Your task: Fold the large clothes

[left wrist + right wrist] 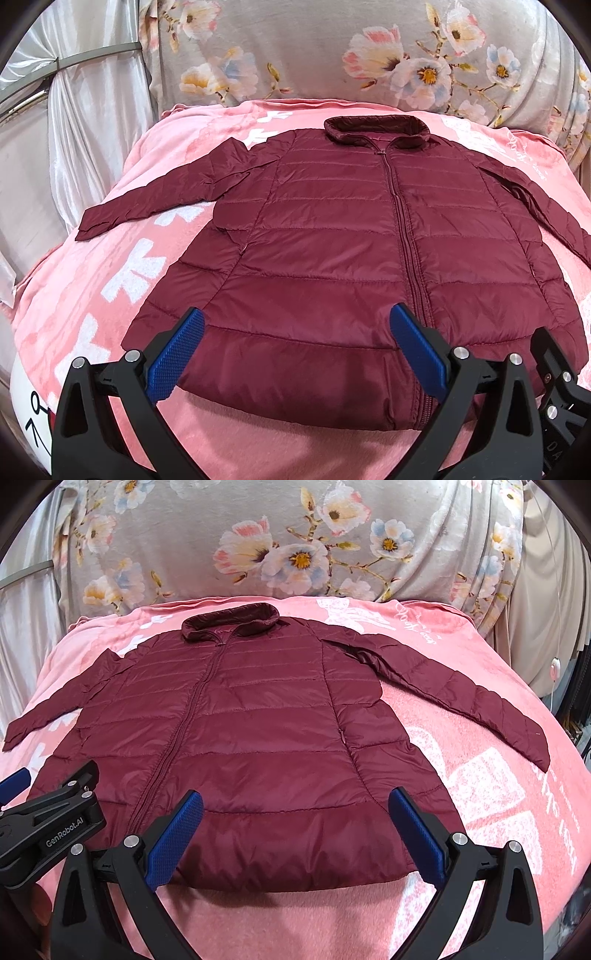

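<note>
A maroon quilted puffer jacket lies flat, front up and zipped, on a pink blanket, collar far, hem near, both sleeves spread out; it also shows in the right wrist view. My left gripper is open and empty above the hem, left of the zipper. My right gripper is open and empty above the hem's right half. The left gripper's body shows at the left edge of the right wrist view. The right gripper's body shows at the lower right of the left wrist view.
The pink blanket with white prints covers the bed; it shows again in the right wrist view. A grey floral cover rises behind the collar. Pale satin curtains hang at the left. A white cable hangs at the right.
</note>
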`<state>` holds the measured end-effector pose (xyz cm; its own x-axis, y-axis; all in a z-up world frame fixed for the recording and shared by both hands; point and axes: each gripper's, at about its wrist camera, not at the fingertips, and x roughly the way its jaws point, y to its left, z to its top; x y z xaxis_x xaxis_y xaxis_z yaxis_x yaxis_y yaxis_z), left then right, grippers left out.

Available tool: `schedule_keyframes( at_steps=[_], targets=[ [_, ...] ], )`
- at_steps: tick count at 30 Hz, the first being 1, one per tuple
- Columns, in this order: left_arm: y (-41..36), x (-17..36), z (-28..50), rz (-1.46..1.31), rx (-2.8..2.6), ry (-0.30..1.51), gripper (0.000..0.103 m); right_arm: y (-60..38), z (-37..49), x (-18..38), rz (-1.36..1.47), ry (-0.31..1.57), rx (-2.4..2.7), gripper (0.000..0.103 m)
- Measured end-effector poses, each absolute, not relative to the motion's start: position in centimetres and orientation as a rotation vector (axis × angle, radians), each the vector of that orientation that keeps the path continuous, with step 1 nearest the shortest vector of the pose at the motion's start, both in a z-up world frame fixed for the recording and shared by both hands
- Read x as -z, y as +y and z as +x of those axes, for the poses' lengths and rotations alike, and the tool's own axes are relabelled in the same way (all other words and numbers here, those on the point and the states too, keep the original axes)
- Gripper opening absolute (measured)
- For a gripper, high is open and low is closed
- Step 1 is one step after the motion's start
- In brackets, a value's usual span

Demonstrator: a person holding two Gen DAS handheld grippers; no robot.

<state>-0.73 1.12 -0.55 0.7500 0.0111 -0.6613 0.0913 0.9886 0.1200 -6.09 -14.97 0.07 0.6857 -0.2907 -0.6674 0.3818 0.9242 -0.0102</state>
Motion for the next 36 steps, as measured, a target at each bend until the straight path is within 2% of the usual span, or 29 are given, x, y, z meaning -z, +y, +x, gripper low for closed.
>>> schedule_keyframes(
  at_steps=[36],
  targets=[
    [0.86,-0.04,-0.79,0.148,0.046,0.716,0.098,-14.36,-6.08,-0.66,0.131,0.72,0.373,0.098]
  ],
)
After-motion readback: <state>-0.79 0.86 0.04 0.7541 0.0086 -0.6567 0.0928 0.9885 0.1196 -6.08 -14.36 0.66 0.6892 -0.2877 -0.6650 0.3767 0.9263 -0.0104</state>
